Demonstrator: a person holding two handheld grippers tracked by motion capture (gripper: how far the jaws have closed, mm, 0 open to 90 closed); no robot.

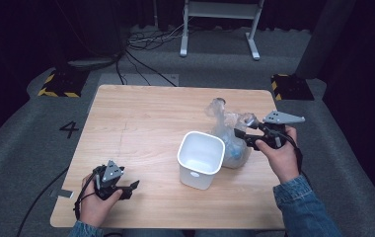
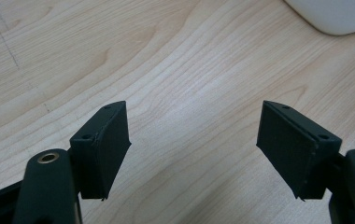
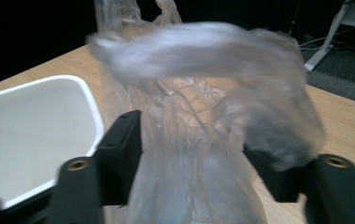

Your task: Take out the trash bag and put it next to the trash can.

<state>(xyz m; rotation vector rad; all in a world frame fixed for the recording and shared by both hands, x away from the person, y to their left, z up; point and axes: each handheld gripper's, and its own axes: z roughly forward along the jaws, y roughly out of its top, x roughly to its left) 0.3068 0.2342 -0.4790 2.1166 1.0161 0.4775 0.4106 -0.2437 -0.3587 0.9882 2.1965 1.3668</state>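
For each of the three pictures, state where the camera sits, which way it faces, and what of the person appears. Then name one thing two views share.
High view: above the person's side, looking forward and down on the table; both forearms, left gripper, right gripper.
Left gripper view: on that gripper, facing bare tabletop; jaws apart.
Right gripper view: on that gripper, facing the clear plastic bag between its jaws.
Shared: the white bin.

Lab or studio, black curtains (image 1: 22, 34), floor cables (image 1: 146, 39), hazard-striped blocks (image 1: 57, 84)
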